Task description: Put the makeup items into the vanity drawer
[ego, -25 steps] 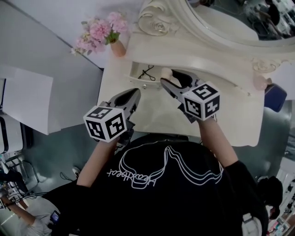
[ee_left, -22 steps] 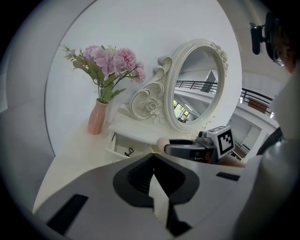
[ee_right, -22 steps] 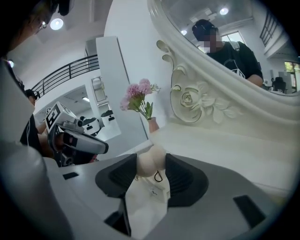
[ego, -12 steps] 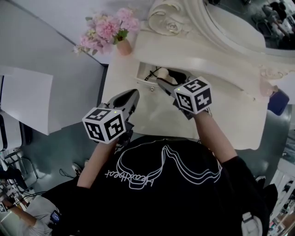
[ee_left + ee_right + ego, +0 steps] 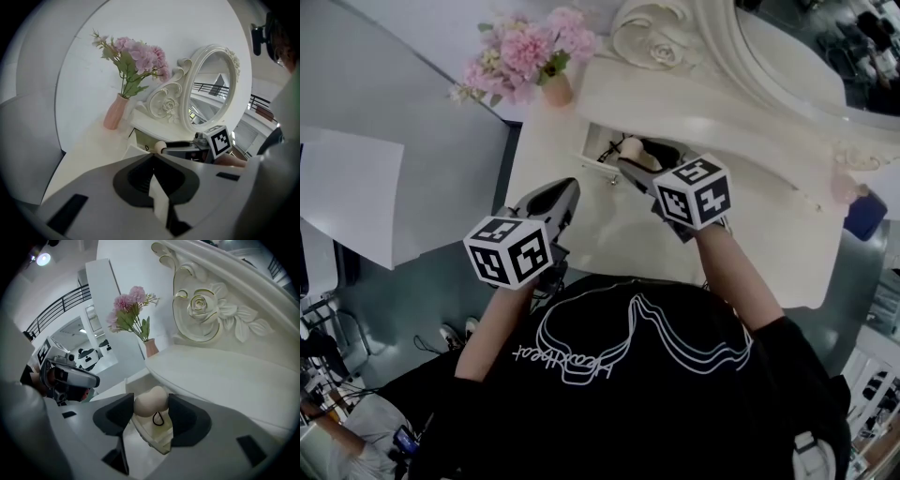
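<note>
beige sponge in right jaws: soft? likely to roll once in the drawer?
Likely soft and light: the makeup sponge looks matte and foam-like between the right gripper's opening jaws. Its rounded egg shape may let it roll a little in the drawer, though the walls should contain it. Matte surface, so probably not slippery.

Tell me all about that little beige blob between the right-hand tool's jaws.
It is a beige makeup sponge, smooth, matte and soft-looking, rounded with a slight waist, like an egg. It sits between the jaws of the right gripper, which are opening; both pads seem to touch it. It hangs over the open white drawer, above a thin black loop lying inside.
</note>
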The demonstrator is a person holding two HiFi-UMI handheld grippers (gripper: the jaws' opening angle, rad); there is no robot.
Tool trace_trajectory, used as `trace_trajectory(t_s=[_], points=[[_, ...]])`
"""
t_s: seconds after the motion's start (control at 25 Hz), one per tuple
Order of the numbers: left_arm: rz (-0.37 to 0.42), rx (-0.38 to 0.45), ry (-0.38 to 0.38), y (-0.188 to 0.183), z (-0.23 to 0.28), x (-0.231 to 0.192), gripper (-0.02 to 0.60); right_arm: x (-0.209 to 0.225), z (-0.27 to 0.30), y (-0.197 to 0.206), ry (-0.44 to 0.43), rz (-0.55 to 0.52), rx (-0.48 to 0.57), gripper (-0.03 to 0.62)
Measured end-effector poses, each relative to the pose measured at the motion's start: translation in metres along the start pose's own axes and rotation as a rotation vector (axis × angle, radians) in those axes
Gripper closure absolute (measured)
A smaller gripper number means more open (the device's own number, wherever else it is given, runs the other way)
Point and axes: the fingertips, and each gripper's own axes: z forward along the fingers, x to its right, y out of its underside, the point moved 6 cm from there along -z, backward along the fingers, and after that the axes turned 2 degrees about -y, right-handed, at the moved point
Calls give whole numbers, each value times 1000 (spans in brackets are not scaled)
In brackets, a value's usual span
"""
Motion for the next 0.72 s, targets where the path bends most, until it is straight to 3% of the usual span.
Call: trace_trajectory(t_s=[0.24, 0.36, 0.72], points=[[-17, 8, -22, 6, -6, 1, 575, 1, -1, 1, -18, 26, 12, 358], [-22, 10, -35, 10, -11, 3, 575, -3, -2, 2, -40, 37, 18, 291], [-46, 25, -52, 25, -19, 24, 575, -20, -28, 8, -108, 37, 75, 289]])
